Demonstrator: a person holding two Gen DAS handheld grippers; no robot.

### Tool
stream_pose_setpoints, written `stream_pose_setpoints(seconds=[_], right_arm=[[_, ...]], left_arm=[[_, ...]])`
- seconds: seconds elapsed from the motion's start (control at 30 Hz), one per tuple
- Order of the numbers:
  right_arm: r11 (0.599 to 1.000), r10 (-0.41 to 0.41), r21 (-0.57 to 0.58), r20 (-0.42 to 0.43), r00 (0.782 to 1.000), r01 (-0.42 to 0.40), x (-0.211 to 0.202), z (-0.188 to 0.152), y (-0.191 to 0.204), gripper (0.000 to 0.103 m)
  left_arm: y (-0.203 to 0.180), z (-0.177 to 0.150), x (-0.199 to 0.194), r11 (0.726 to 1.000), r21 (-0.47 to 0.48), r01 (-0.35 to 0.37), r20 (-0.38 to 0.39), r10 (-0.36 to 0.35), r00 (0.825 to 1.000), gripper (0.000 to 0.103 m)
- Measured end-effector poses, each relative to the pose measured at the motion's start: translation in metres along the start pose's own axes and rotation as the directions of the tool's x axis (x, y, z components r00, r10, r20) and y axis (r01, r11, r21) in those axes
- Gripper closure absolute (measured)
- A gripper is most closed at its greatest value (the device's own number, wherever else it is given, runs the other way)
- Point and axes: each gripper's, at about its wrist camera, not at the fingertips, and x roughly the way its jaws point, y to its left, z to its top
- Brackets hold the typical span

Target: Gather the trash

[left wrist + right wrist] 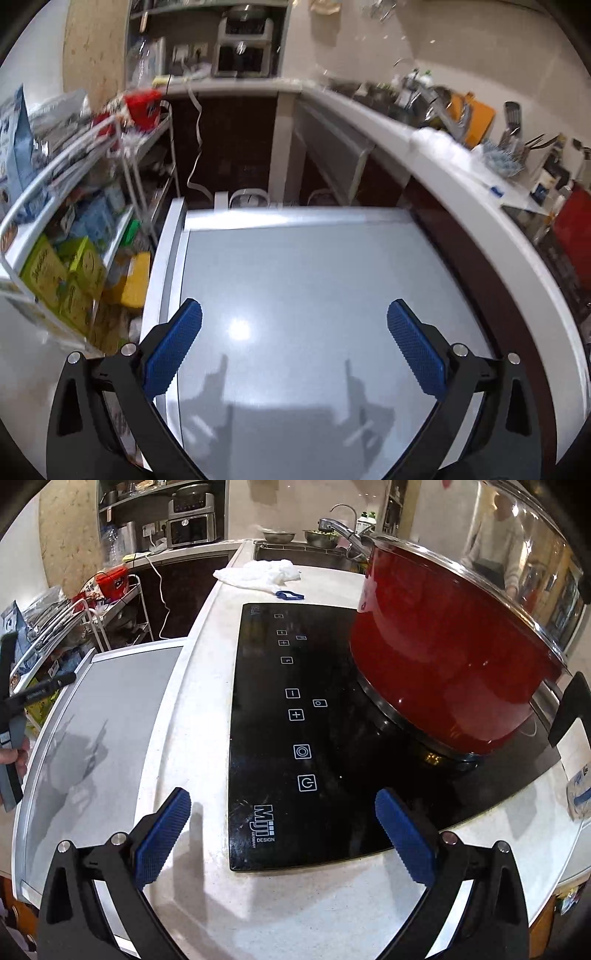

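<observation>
Left gripper (294, 322): jaws spread wide, nothing in them, hanging over a bare grey lid-like surface (314, 280). No trash under it that I can see.
Right gripper (283, 812): also wide and empty, over the white tabletop (192, 716) at the near edge of the black cooktop (325, 686).
Trash candidates: honestly a guess, but the crumpled white cloth or tissue (258, 574) far ahead of the right gripper looks most likely, with a small blue bit (290, 595) just this side of it.
In the way: big red pot (450, 653) ahead and to the right.
How I'd do it: send the right gripper forward along the tabletop left of the pot, come down over the middle of the wad and pinch a thick fold so it doesn't slip out.
Watch out: can't tell what the blue bit is, so check before grabbing.
</observation>
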Motion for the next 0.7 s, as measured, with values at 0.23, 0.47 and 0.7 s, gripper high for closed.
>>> stream_pose_setpoints(seconds=[0.23, 0.47, 0.7], right_arm=[[0.999, -0.013, 0.046, 0.081, 0.997, 0.01, -0.019, 0.011, 0.002, 0.004], [0.998, -0.05, 0.058, 0.223, 0.974, 0.038, -0.058, 0.029, 0.016, 0.004], [0.995, -0.094, 0.063, 0.279, 0.956, 0.079, -0.08, 0.041, 0.03, 0.004]], left_arm=[[-0.013, 0.017, -0.023, 0.993, 0.028, -0.112, 0.052, 0.111, 0.993, 0.002], [-0.02, 0.038, -0.066, 0.992, 0.015, -0.129, 0.119, 0.126, 0.985, 0.002], [-0.02, 0.052, -0.096, 0.996, -0.002, -0.086, 0.148, 0.085, 0.985, 0.002]])
